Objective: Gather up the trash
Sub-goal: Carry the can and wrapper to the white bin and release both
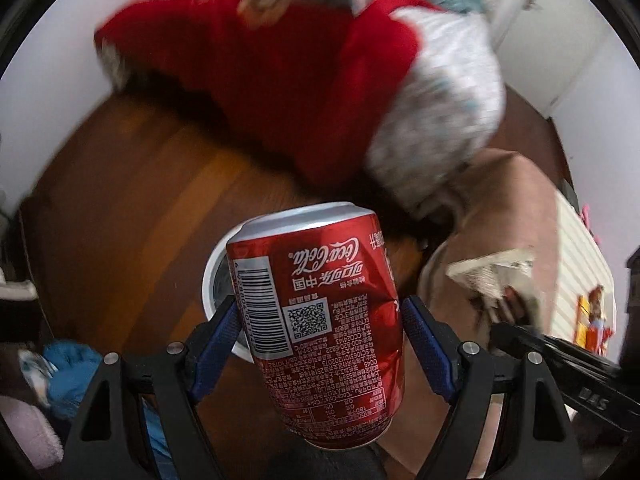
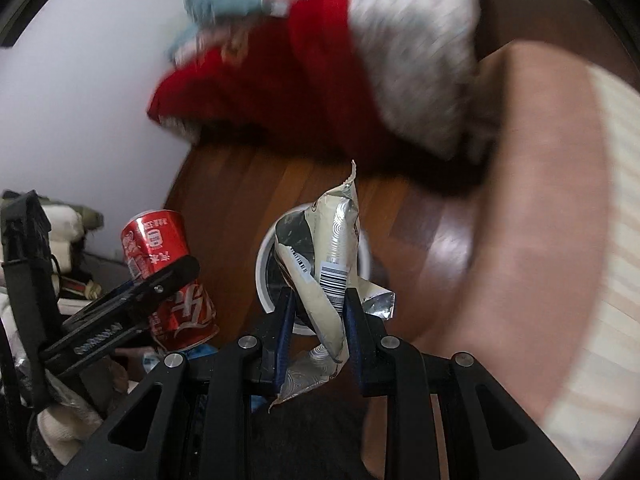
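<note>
1. Your left gripper [image 1: 320, 320] has its jaws spread wide and clamped on a dented red cola can [image 1: 320, 320], blue pads pressing either side of its wall.
2. Your right gripper [image 2: 316, 320] is nearly closed, pinching a crumpled foil snack wrapper [image 2: 332, 264] between its pads; the wrapper's ends stick out above and below the grip.
3. Just beyond both loads sits a round white bin [image 2: 264, 272] on the wooden floor [image 2: 240, 184]. In the left wrist view its rim [image 1: 210, 276] peeks out from behind the can.
4. Further out lies a heap of red and pale cloth [image 1: 304, 76], blurred, against the white wall.
5. You look to be on the carry-to-bin step, both pieces of trash in hand and nothing dropped yet.
6. Next, centre each load over the bin's mouth before you let go. The wrapper is light and may drift, so release it low.
</note>
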Available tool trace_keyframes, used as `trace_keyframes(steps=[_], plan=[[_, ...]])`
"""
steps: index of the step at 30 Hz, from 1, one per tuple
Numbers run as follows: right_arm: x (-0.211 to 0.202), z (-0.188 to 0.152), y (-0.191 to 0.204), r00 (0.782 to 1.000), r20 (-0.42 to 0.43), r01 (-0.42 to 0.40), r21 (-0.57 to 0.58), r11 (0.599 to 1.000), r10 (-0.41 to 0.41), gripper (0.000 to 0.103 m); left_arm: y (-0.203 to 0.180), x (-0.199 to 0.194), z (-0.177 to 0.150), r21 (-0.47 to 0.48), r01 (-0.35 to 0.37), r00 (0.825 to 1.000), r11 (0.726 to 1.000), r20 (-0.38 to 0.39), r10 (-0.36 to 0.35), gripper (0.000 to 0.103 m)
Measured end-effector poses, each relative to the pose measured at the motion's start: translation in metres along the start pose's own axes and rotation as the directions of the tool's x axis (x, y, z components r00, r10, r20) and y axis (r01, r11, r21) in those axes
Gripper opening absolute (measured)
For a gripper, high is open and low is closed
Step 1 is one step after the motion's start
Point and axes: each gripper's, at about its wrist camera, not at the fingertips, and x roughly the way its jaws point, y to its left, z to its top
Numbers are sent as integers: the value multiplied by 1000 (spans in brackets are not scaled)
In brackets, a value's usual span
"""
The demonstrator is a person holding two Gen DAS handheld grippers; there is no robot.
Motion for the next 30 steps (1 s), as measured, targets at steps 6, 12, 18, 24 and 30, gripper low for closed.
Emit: trace_keyframes(steps=[6,12,18,24,30], plan=[[140,31,9,984,-176,9,22,1000,-5,26,51,86,17,-117,46,987,992,-147,-63,80],[222,41,12,956,-290,51,-18,999,-54,30,82,138,15,-201,2,973,980,-226,-48,95],[241,40,20,947,-303,84,-103,991,-111,92,95,129,1,-226,-113,985,968,-155,79,102],[218,23,30,942,-229,197,-219,956,-246,103,88,108,-30,-195,-233,971,953,-107,215,102],[189,5,31,929,-151,285,-294,912,-339,103,72,86,-54,-161,-260,965,952,-86,249,102]])
